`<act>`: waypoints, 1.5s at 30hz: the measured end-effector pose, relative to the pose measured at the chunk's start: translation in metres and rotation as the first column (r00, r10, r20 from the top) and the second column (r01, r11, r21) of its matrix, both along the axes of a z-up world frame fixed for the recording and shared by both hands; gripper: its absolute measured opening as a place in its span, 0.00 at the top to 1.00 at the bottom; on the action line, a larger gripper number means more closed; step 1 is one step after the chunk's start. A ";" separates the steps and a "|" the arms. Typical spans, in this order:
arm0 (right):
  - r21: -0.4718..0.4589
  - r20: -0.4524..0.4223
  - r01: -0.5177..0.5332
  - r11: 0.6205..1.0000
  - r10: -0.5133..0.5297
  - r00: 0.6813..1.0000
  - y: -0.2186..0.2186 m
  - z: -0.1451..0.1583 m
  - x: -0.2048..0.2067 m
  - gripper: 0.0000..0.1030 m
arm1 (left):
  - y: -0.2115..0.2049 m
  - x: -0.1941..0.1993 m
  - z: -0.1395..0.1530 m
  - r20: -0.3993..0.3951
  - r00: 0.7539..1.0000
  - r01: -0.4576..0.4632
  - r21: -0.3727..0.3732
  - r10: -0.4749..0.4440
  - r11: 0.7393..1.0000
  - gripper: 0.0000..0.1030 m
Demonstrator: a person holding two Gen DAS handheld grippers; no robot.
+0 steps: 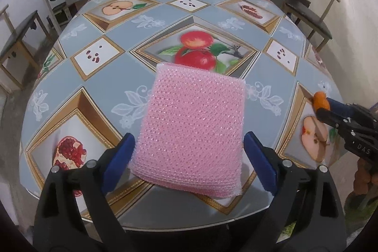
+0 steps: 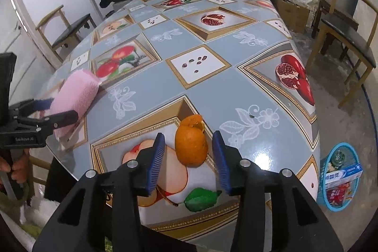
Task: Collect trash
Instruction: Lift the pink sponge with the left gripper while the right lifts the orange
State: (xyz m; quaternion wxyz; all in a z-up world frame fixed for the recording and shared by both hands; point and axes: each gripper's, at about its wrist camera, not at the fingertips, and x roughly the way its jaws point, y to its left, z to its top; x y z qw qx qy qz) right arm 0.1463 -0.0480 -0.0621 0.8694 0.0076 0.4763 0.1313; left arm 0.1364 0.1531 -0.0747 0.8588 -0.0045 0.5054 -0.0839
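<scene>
Pink and knobbly, a sponge [image 1: 192,131] lies flat on the fruit-patterned tabletop [image 1: 111,89] in the left wrist view, sitting between the spread left fingers [image 1: 190,163]; the left pad touches or nearly touches its edge, while the right pad stands just clear of it. Far to the right of these fingers, the right gripper [image 1: 319,102] shows at the frame edge with an orange peel [image 1: 320,100] at its tips. In the right wrist view, the orange peel [image 2: 191,142] sits on the tabletop [image 2: 212,67] between the open right fingers [image 2: 189,161], touching neither pad. Well to the left, the left gripper [image 2: 56,110] straddles the sponge [image 2: 75,96]. Down to the right, a blue basket [image 2: 329,200] on the floor holds packaging.
</scene>
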 end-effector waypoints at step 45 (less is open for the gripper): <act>-0.031 0.038 0.005 1.000 -0.004 0.999 0.002 0.001 -0.008 0.83 | 0.001 -0.003 -0.001 0.026 0.999 -0.034 -0.013 0.034 0.999 0.20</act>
